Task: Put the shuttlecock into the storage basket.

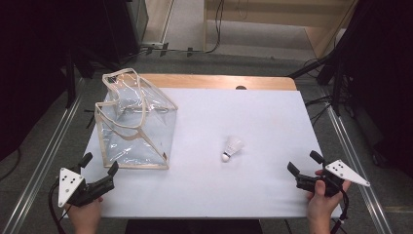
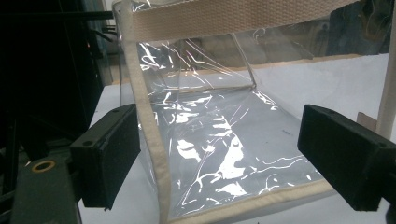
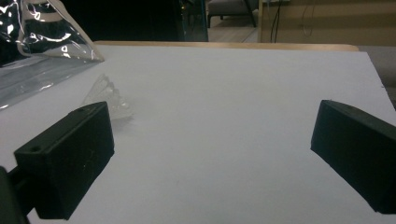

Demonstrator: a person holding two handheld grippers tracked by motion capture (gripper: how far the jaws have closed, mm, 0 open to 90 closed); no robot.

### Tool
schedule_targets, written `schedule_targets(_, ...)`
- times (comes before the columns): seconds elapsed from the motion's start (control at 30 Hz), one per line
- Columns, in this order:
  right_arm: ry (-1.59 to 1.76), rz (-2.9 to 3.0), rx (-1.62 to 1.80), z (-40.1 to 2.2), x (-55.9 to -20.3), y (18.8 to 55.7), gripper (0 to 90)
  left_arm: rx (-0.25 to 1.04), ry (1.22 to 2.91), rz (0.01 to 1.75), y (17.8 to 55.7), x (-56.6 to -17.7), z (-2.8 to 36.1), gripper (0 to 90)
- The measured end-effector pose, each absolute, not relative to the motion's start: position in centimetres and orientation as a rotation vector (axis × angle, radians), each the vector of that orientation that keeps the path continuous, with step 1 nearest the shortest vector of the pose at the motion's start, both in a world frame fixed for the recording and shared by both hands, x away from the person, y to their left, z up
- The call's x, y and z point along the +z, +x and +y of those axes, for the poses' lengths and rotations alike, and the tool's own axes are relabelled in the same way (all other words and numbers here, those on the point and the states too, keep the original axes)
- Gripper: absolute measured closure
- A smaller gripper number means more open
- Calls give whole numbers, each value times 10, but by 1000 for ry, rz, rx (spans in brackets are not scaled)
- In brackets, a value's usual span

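Note:
A clear plastic bag with beige webbing trim and handles stands at the table's left, its mouth turned up. A white shuttlecock lies on the white tabletop near the middle, cork end toward me. My left gripper rests open at the front left, just short of the bag's near corner; in the left gripper view the bag sits between the wide-apart jaws. My right gripper is open at the front right, well right of the shuttlecock, which peeks out behind its left jaw.
The white table surface has a bare wooden strip along its far edge. Metal rails run down both sides of the table. Cables and dark equipment lie on the floor beyond.

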State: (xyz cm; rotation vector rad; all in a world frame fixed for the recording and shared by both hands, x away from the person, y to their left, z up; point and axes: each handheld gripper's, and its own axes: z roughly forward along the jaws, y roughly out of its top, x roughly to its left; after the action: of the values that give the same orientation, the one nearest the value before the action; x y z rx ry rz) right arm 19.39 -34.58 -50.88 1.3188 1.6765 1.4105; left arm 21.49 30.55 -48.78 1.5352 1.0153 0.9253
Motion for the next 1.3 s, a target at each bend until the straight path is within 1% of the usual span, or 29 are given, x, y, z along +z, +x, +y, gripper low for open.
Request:
schedule_targets(0.8, 1207, 1784, 1376, -305, -484, 197, 0, 938, 1548, 1007, 214, -488, 304, 137)
schedule_targets(0.83, 1196, 1783, 1372, -301, -482, 196, 56, 939, 1551, 1007, 214, -488, 303, 137)
schedule_targets(0.9, 1198, 1778, 1355, -297, -480, 196, 117, 938, 1552, 1007, 214, -488, 303, 137)
schedule_targets(1.03, 1175, 1799, 1350, -289, -478, 197, 125, 940, 1550, 1008, 214, -488, 303, 137)
schedule_targets(1.07, 1175, 1802, 1349, -287, -478, 198, 154, 942, 1552, 1007, 214, -488, 303, 137)
schedule_targets(1.13, 1190, 1802, 1339, -283, -477, 200, 288, 942, 1551, 1007, 214, -488, 303, 137)
schedule_targets(1.17, 1175, 1819, 1339, -281, -478, 201, 327, 944, 1554, 1007, 214, -488, 303, 137)
schedule_targets(1.23, 1161, 1854, 1317, -277, -478, 203, 453, 944, 1557, 1005, 214, -488, 302, 137)
schedule_targets(1.3, 1163, 1882, 1293, -272, -478, 206, 515, 945, 1558, 1004, 214, -488, 302, 137)
